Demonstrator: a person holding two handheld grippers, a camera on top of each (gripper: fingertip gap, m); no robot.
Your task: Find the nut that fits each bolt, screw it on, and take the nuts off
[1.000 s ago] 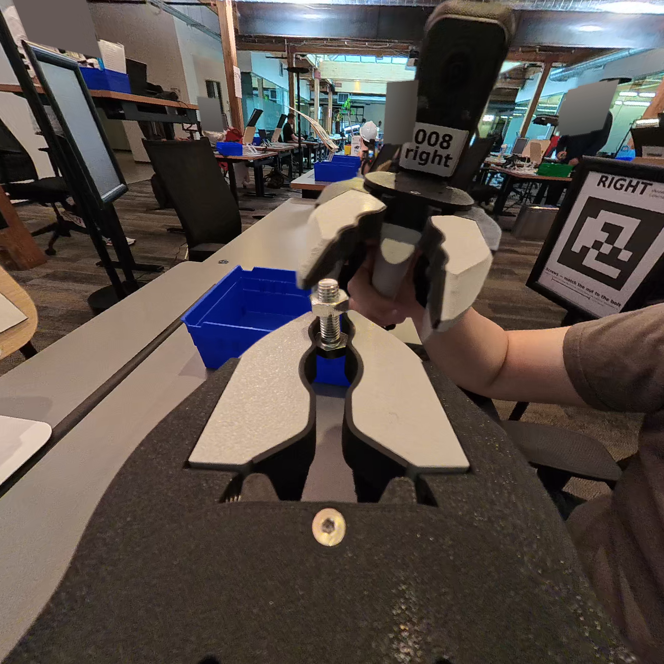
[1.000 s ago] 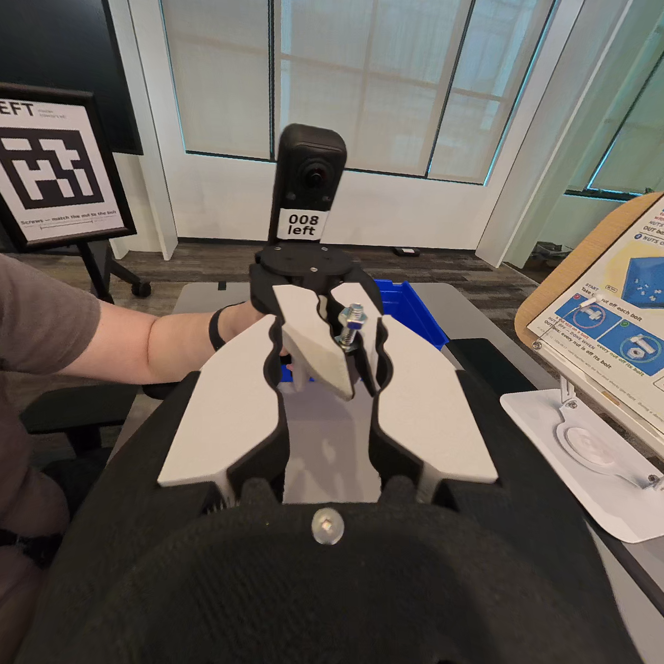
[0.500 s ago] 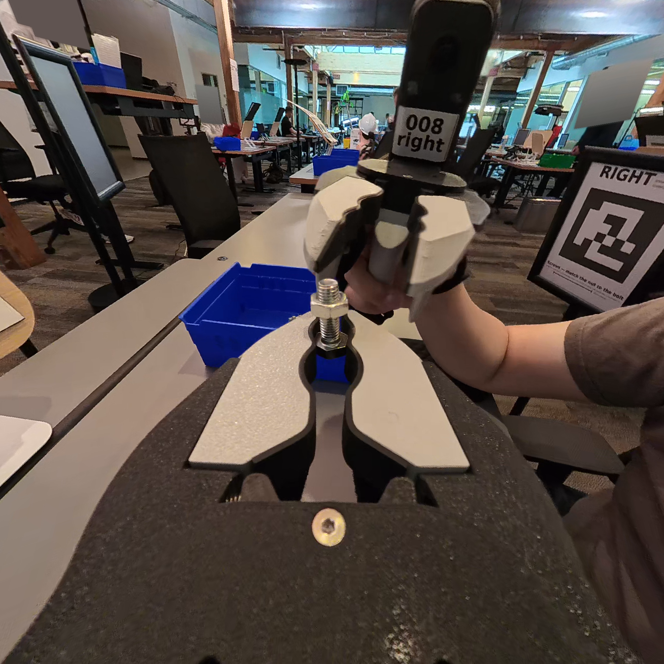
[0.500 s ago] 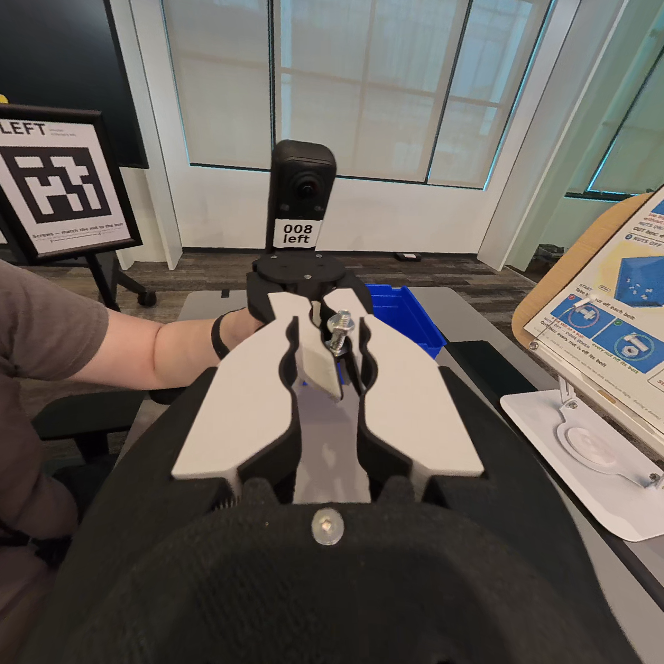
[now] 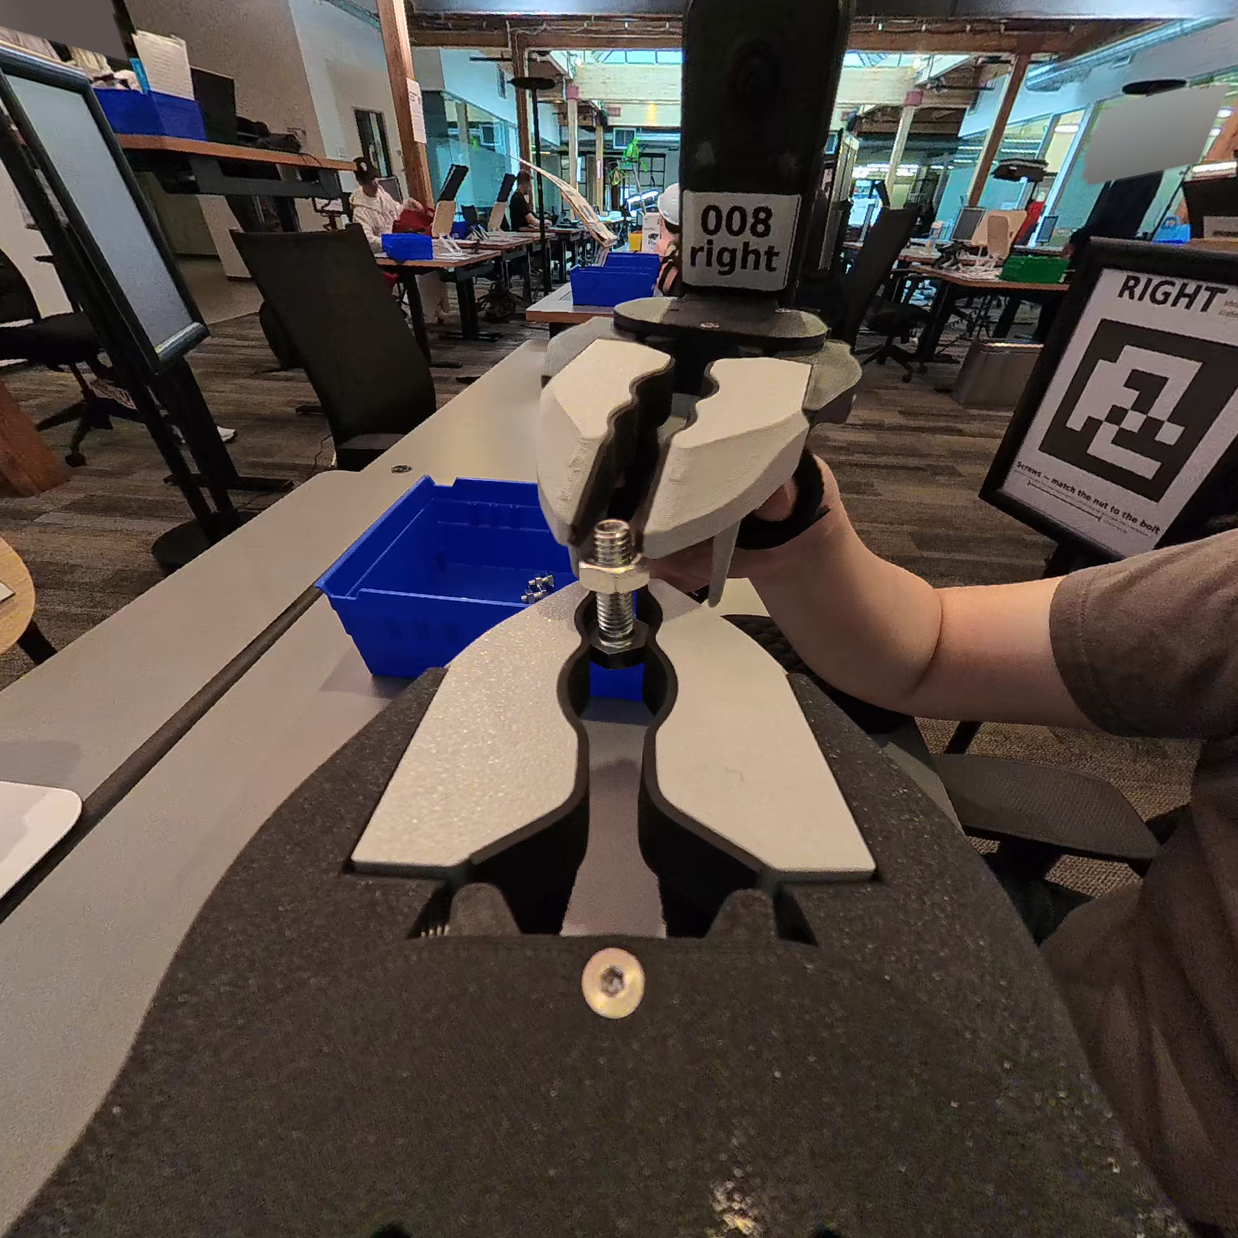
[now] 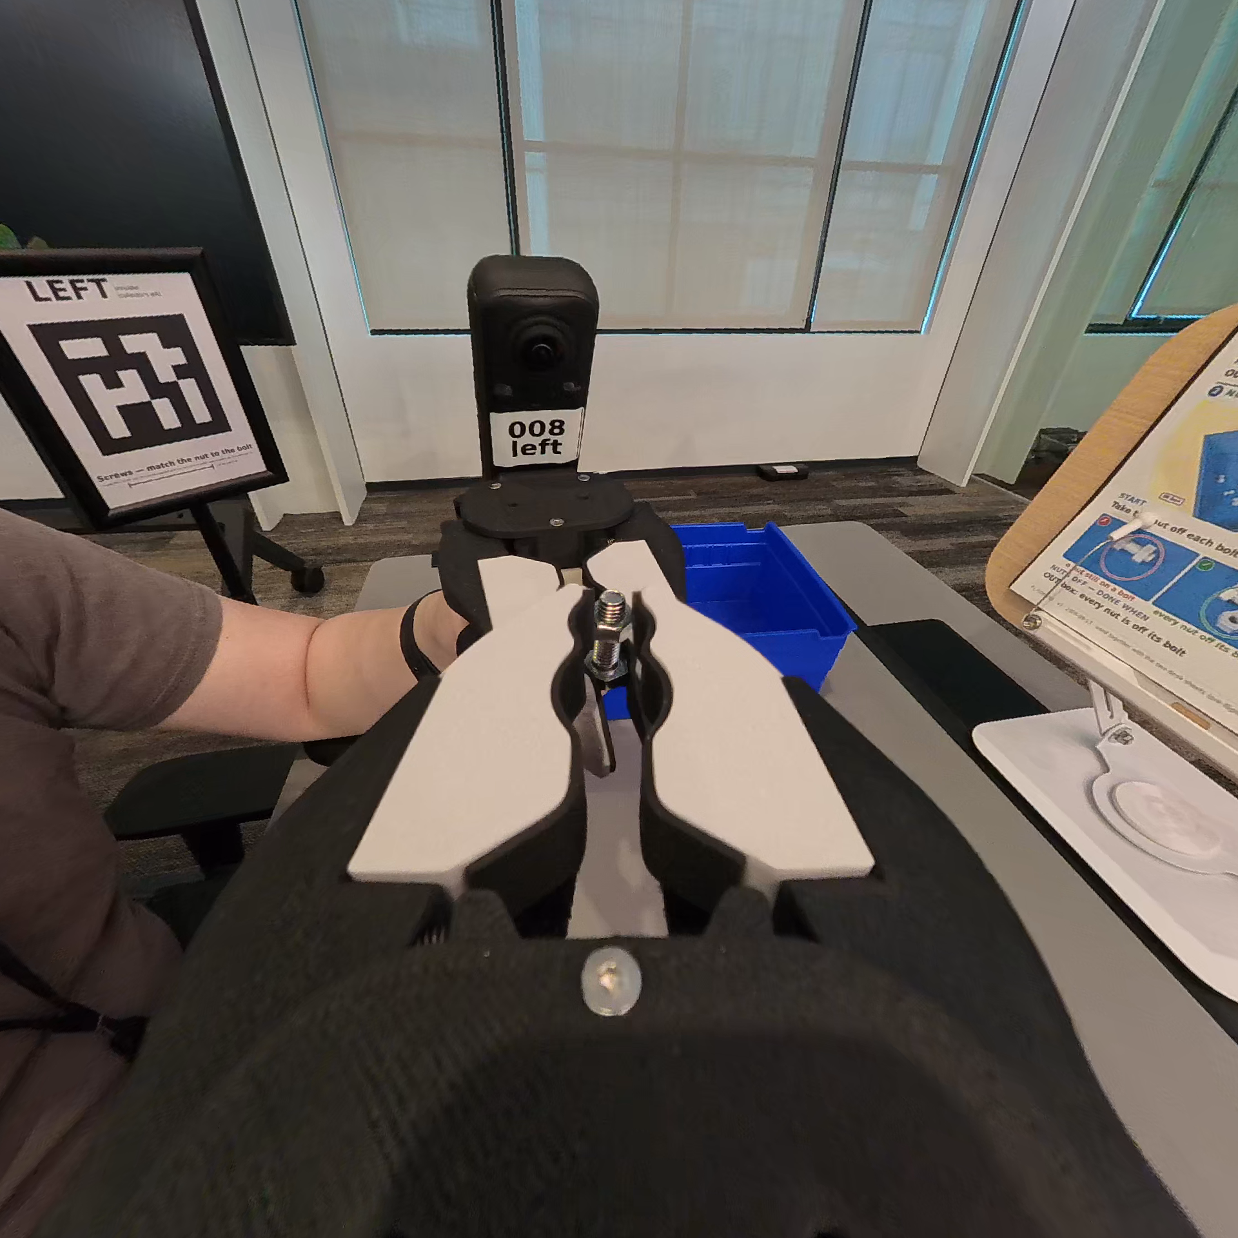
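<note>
1. Your left gripper [image 5: 613, 660] is clamped on the head end of a bolt [image 5: 614, 606]. The bolt stands upright between the jaw tips, threaded shank pointing up.
2. A silver hex nut [image 5: 611, 575] sits on the thread near the top of the shank, a few threads showing above it.
3. Your right gripper [image 5: 606, 529] faces the left one from above and in front. Its jaws are nearly together, the tips flanking the top of the bolt just above the nut.
4. In the right wrist view the right gripper's [image 6: 611, 620] tips stand either side of the bolt [image 6: 609, 643] with the nut [image 6: 611, 631] between them. Cannot tell whether the pads actually press the nut or only sit beside it.
5. The left gripper [image 6: 606, 670] shows opposite in that view, a camera mounted above it.
6. A blue bin [image 5: 408, 586] sits on the grey table [image 5: 167, 670] just behind the grippers. A few small silver nuts [image 5: 536, 589] lie inside it near the right side.
7. In the right wrist view the blue bin [image 6: 797, 603] is behind and right of the grippers.
8. An instruction board [image 6: 1139, 549] on a white stand stands on the table at the right.
9. Your forearm [image 5: 871, 643] enters from the right in the left wrist view.
</note>
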